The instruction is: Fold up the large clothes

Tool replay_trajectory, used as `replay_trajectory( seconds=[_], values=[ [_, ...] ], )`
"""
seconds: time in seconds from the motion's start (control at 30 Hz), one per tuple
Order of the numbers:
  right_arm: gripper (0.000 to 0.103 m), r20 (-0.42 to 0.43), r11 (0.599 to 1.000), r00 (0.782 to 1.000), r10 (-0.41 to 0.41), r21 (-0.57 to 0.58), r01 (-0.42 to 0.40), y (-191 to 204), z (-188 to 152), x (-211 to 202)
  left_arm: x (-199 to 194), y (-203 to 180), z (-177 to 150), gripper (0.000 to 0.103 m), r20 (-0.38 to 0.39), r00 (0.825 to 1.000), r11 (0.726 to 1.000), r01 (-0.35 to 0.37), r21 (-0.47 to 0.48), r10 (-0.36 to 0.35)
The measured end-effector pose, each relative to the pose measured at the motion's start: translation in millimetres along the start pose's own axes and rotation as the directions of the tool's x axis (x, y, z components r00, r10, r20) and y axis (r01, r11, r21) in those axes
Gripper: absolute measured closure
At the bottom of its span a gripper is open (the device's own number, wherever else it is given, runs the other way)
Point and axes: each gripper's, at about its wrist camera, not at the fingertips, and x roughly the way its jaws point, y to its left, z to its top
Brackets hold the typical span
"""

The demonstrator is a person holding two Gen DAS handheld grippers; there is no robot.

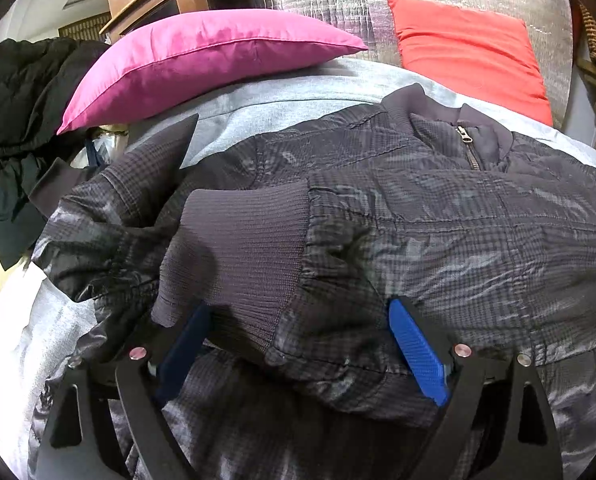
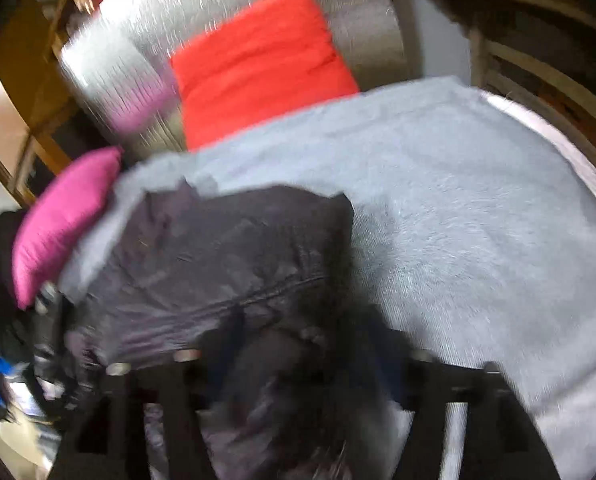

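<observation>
Jacket [image 1: 438, 208] sleeve cuff [image 1: 249, 248] lies between left tool's [image 1: 302, 344] spread pads.

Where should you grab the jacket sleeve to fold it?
Probably by the ribbed cuff, coming from the near side where the left gripper already sits open around it. The cuff is thick and lies on top of the jacket, so pinching it shouldn't catch the layers underneath.

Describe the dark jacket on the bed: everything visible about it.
The jacket is dark grey, finely checked, slightly shiny and crinkled, with ribbed knit collar and cuffs and a metal zipper closed at the neck. It lies front up on the grey blanket, one sleeve folded across its chest. The open left gripper straddles that ribbed cuff.
</observation>
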Motion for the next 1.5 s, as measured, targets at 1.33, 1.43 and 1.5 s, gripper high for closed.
replay_trajectory(
  seconds=[1.33,1.43,1.5],
  values=[
    [0.03,-0.053,0.997,0.995,0.08,-0.005,-0.08,21.2,29.8,79.5,3.8,2.4,1.1,0.009,-0.005,1.0,0.999,0.022,-0.024,-0.023],
    [0.033,-0.132,1.0,0.991,0.031,0.003,-0.031,11.3,27.4,106.7,4.3,2.3,1.0,0.009,-0.006,1.0,0.999,0.023,-0.025,-0.023],
    [0.032,-0.065,0.998,0.998,0.01,-0.054,-0.013,28.7,26.7,88.6,5.0,2.1,0.9,0.008,-0.008,1.0,1.0,0.019,-0.025,-0.019]
  ],
)
